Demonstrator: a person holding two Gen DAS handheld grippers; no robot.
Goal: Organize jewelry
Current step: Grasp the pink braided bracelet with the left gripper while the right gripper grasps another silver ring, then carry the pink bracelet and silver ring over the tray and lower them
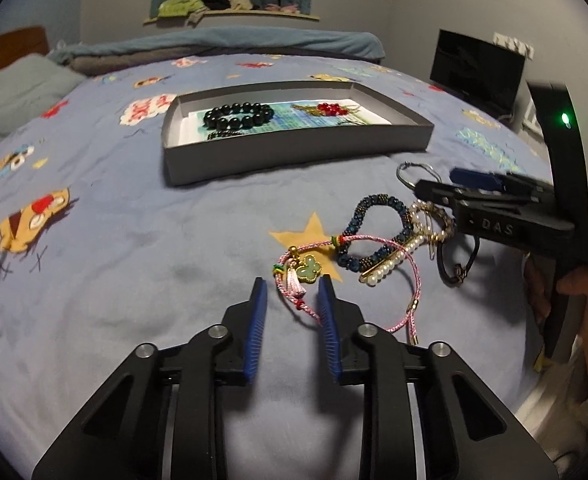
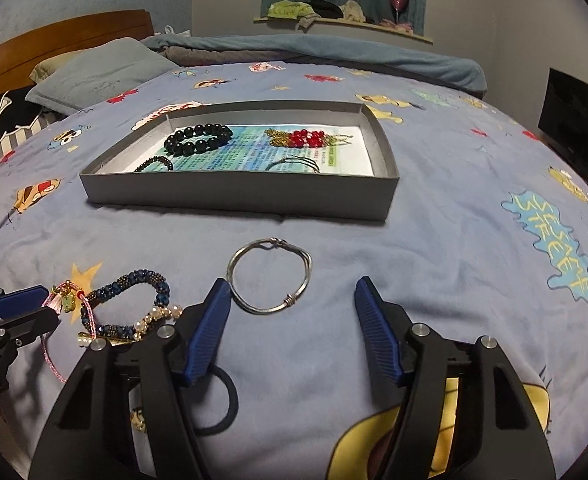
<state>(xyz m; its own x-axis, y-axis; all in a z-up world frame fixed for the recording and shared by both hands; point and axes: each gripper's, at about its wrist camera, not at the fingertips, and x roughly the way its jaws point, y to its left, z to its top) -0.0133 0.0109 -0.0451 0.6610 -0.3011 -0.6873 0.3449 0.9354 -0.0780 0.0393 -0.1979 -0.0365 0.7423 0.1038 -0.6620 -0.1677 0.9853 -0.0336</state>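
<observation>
Left wrist view first: we see our left gripper (image 1: 292, 286) low over the blue bedspread (image 1: 134, 272). Its two blue fingers (image 1: 257, 312) stand a little apart, and the pink cord bracelet (image 1: 305, 268) with the green clover charm (image 1: 309, 274) lies between them. We cannot tell if the pads press on it yet. No earlier look is given, so we say only how it is.

Just past the pink cord bracelet, on the side away from us, lie the dark blue bead bracelet (image 1: 373, 232) and the pearl bracelet (image 1: 389, 264), touching each other. Our right gripper (image 1: 453, 184) comes in from the right, just beyond them.

Right wrist view next: our right gripper (image 2: 290, 292) has its fingers wide apart. The silver wire bangle (image 2: 270, 276) lies on the bedspread (image 2: 433, 264) between the tips, nearer the left one, and nothing squeezes it. A dark hair tie (image 2: 224, 400) lies nearer us than the bangle, partly under the left finger.

Farther away than the bangle sits the grey box (image 2: 234, 192). Inside it are the black bead bracelet (image 2: 198, 140), the red bead bracelet (image 2: 305, 138) and some thin dark strands. Beyond the box are a pillow (image 2: 98, 72) and a wooden headboard (image 2: 54, 44).
</observation>
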